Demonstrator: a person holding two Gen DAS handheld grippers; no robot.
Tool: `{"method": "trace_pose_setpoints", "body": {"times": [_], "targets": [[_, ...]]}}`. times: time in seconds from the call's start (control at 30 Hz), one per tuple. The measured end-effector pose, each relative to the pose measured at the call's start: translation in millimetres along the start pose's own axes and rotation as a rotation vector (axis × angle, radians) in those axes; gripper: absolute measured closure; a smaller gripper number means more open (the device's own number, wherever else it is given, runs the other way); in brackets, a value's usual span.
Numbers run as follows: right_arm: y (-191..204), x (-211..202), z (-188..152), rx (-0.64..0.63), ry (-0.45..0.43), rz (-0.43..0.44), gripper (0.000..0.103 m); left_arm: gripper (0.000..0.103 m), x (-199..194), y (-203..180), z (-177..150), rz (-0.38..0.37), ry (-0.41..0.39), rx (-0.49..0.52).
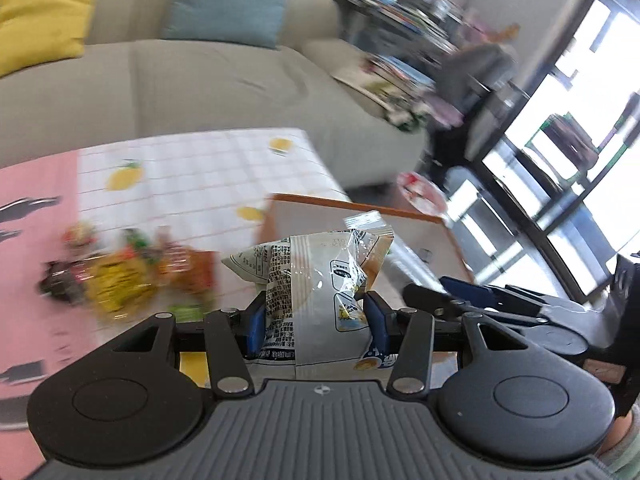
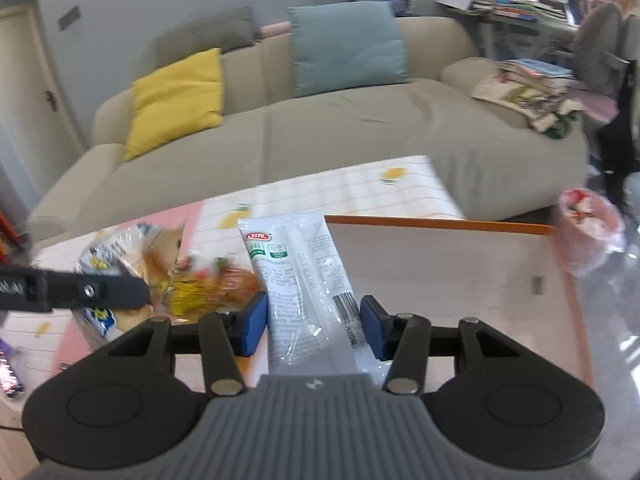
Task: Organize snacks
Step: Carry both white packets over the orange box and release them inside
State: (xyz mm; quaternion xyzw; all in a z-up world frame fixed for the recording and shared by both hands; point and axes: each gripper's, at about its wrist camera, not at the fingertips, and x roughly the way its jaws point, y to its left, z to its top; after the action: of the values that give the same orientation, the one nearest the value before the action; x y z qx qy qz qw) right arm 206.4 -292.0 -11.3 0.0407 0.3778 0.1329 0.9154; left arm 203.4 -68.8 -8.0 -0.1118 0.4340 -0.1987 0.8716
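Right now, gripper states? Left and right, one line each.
Left gripper: jaws shut on a crumpled snack bag with black print.
Right gripper: jaws shut on a long white snack packet.

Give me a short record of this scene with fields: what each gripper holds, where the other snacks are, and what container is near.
left gripper: shut on a crumpled white snack packet
right gripper: shut on a long white snack packet
other snacks: loose pile of wrappers on the table
container: white box with orange rim, beside the pile
background: beige sofa, yellow cushion, teal cushion
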Motion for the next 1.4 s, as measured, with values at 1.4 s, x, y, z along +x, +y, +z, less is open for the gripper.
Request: {"method": "trace_pose_setpoints", "body": {"times": [1.4], "targets": [[-107.7, 100.9, -29.7, -0.022, 0.476, -0.22, 0.053, 0.031, 194.6, -48.7, -4.7, 0.058, 0.472, 0.151]]}}
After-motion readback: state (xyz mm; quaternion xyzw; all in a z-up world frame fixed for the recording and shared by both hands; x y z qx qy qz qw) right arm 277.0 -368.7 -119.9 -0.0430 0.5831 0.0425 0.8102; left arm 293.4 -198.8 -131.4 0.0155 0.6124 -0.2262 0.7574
